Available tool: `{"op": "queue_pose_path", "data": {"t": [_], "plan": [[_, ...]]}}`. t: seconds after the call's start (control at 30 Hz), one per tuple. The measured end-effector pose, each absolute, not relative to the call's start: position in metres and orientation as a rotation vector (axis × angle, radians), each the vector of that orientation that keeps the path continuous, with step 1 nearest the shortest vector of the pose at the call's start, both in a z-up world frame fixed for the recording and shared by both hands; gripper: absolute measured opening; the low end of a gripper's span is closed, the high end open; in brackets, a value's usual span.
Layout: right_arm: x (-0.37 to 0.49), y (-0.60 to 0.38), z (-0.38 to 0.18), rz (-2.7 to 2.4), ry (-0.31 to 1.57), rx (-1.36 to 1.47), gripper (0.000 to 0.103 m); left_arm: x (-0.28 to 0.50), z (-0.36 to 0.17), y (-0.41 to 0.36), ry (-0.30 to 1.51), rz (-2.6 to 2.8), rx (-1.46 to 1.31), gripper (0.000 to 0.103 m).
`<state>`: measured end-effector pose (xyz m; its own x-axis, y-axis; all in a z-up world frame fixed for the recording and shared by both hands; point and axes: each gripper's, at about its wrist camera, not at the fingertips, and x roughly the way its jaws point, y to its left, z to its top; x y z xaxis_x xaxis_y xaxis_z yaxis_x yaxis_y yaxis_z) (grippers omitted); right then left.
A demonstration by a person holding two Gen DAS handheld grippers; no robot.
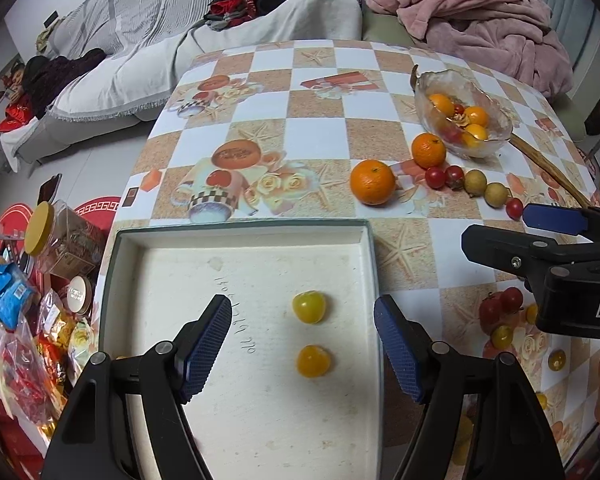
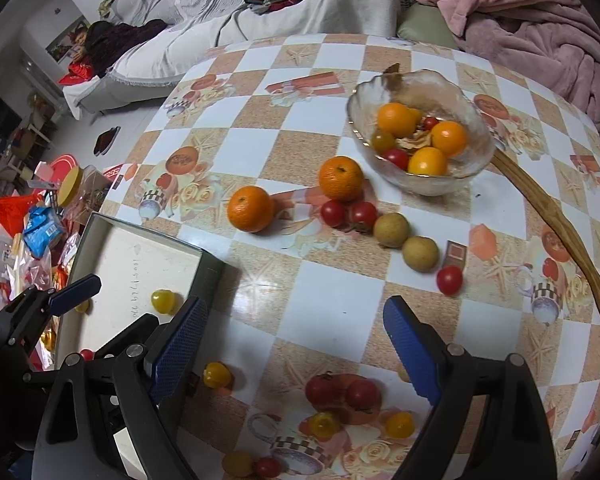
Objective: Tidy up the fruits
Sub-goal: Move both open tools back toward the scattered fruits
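Observation:
A shallow white tray (image 1: 240, 236) lies at the table's near left and holds two yellow cherry tomatoes (image 1: 309, 307) (image 1: 313, 361). My left gripper (image 1: 302, 350) is open and empty, low over the tray with both tomatoes between its fingers. My right gripper (image 2: 294, 354) is open and empty over the table to the right of the tray (image 2: 100, 236). Below it lie two red tomatoes (image 2: 342, 391) and several yellow ones (image 2: 217, 374). Farther off are two oranges (image 2: 250, 208) (image 2: 341, 178), red tomatoes (image 2: 348, 213), two longans (image 2: 406, 240) and a glass bowl (image 2: 420, 182) of fruit.
A long wooden stick (image 2: 560, 232) lies at the bowl's right. A pink blanket (image 2: 520, 20) and a grey-covered sofa (image 2: 260, 8) stand behind the table. Jars and snack bags (image 1: 32, 280) crowd the floor at the left. The right gripper also shows in the left wrist view (image 1: 548, 240).

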<state>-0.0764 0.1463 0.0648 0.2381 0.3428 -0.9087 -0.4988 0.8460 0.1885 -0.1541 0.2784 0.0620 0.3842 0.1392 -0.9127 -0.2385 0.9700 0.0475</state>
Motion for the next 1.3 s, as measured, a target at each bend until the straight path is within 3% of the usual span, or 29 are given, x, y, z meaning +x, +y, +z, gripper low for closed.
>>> {"op": "queue_pose_path", "data": {"t": [0.63,1.3], "plan": [[-0.062,0.039,0.043,0.406,1.252,-0.104,0.092,-0.083,0.062,0.243,1.144,0.206,-0.06,0.075],[-0.077,0.016,0.029,0.413,1.284,-0.077,0.092,-0.175,0.042,0.199,1.172,0.158,-0.115,0.075]]}}
